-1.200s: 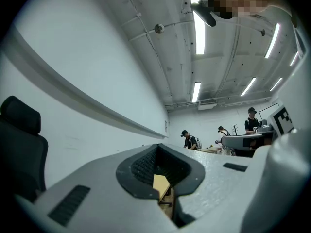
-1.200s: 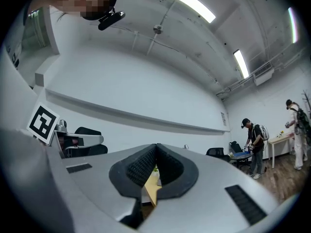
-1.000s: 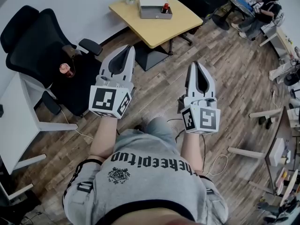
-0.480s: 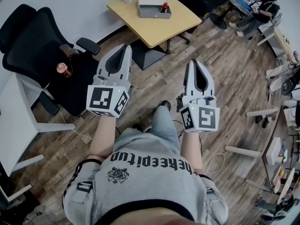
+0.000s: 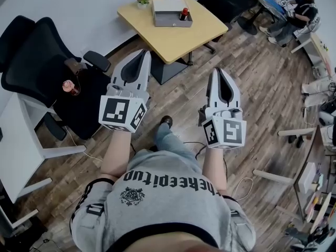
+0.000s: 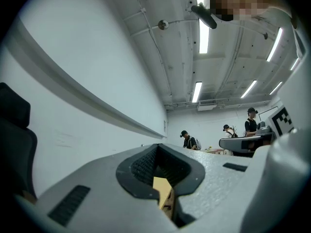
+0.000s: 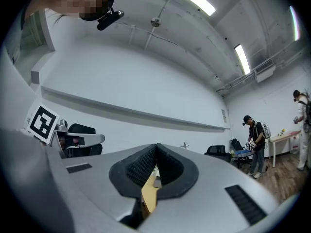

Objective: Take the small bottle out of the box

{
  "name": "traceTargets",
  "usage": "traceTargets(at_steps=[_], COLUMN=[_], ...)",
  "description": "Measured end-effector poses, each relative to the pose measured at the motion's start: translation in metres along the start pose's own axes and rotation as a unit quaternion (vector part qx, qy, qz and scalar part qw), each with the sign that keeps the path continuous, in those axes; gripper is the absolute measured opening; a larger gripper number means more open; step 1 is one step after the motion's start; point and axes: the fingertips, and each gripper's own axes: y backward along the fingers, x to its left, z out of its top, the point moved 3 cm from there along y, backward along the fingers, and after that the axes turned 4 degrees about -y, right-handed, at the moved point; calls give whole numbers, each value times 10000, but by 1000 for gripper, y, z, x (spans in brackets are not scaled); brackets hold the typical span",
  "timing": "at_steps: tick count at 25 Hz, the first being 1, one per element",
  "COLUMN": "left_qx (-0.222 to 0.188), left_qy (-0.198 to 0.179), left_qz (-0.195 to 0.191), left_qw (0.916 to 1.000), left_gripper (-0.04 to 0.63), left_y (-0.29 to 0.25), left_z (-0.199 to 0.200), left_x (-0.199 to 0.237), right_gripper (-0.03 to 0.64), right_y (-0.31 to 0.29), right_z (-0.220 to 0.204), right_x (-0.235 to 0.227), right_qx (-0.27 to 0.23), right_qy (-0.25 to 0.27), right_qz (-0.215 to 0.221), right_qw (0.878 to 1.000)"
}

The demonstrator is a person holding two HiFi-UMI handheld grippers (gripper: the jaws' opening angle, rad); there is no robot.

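The left tongs [image 5: 142, 54] and the right tongs [image 5: 217, 72] are both closed and empty, held side by side well short of the desk [image 5: 202, 28]. The small bottle [image 5: 184, 13] stands upright near the right end of the grey box [image 5: 169, 20] on that desk. The step is best done by getting close, opening one pair over the bottle and lifting it straight up, and only wooden floor [image 5: 252, 88] lies between, with a black office chair [image 5: 31, 62] to the left.
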Motion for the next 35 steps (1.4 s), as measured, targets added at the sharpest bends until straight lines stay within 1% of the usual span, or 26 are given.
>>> traceTargets(at_steps=[7, 11, 23, 27, 29, 33, 35], left_qx=[70, 66, 41, -12, -27, -115, -97], left_qy=[-52, -99, -172, -280, -307, -191, -234], left_qz=[187, 196, 197, 200, 150, 81, 71], left_qw=[9998, 9997, 9997, 9994, 9994, 9997, 9997], left_gripper=[3, 3, 3, 3, 3, 3, 3], left_y=[-56, -90, -174, -197, -206, -216, -219], left_z=[-9, -12, -27, -28, -29, -28, -28], left_x=[38, 48, 55, 51, 46, 38, 37], right_gripper=[2, 1, 2, 2, 2, 2, 1], right_y=[-73, -106, -173, -186, -190, -195, -196], right_z=[-6, -10, -19, -19, -20, -24, -26], right_x=[-17, -34, -93, -110, -117, -128, -131], right_qx=[-6, 7, -60, -135, -165, -187, -170], right_qy=[-59, -77, -147, -135, -127, -157, -209], right_qz=[192, 210, 223, 232, 248, 262, 263], right_qw=[9998, 9997, 9996, 9995, 9995, 9994, 9993])
